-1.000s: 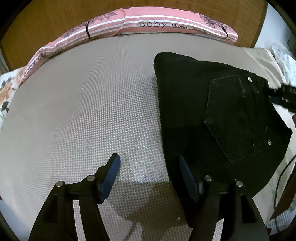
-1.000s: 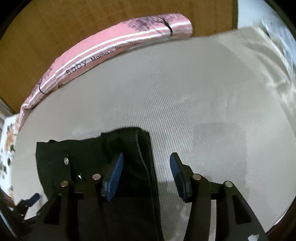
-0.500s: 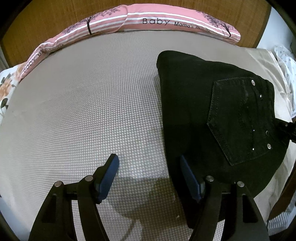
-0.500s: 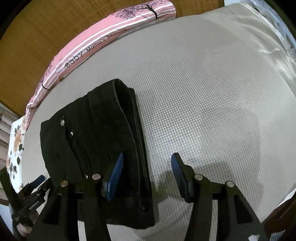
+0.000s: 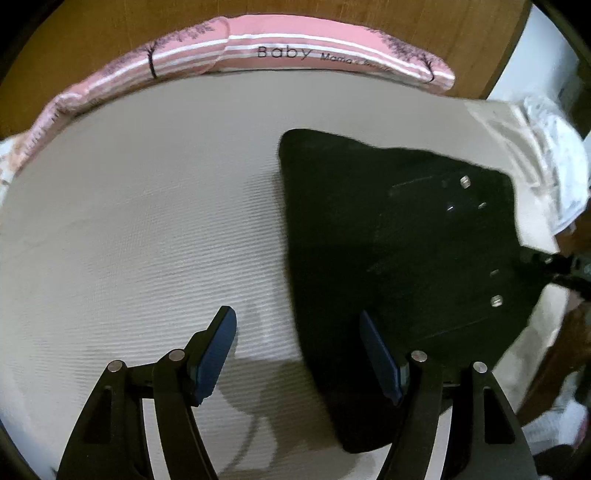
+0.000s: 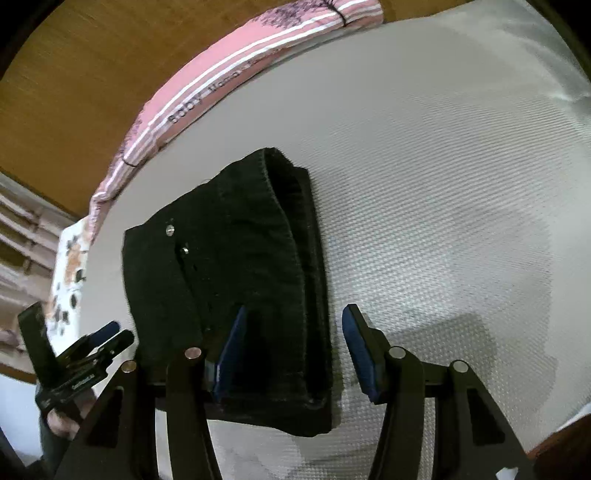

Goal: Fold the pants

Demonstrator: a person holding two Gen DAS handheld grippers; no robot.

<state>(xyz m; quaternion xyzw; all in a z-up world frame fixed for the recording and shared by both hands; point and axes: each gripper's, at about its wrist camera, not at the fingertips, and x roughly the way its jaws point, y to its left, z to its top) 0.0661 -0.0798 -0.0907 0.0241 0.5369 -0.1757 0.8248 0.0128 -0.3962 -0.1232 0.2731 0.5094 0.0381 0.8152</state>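
Note:
Black denim pants (image 5: 399,236) lie folded into a compact stack on a grey textured mattress (image 5: 147,206), back pocket with metal rivets facing up. In the right wrist view the pants (image 6: 236,258) show stacked layers along one edge. My left gripper (image 5: 299,350) is open and empty, hovering above the pants' left edge. My right gripper (image 6: 291,347) is open and empty above the pants' near edge. The left gripper also shows in the right wrist view (image 6: 107,338), beside the pants.
A pink striped bolster (image 5: 295,55) printed "Baby" runs along the mattress's far edge against a wooden headboard (image 5: 369,22). A crumpled white cloth (image 5: 546,170) lies right of the pants. A floral cloth (image 6: 70,273) lies at the mattress's left end.
Both grippers have lifted and pulled back from the folded pants. The pants now appear farther from the right gripper. Both stayed open.

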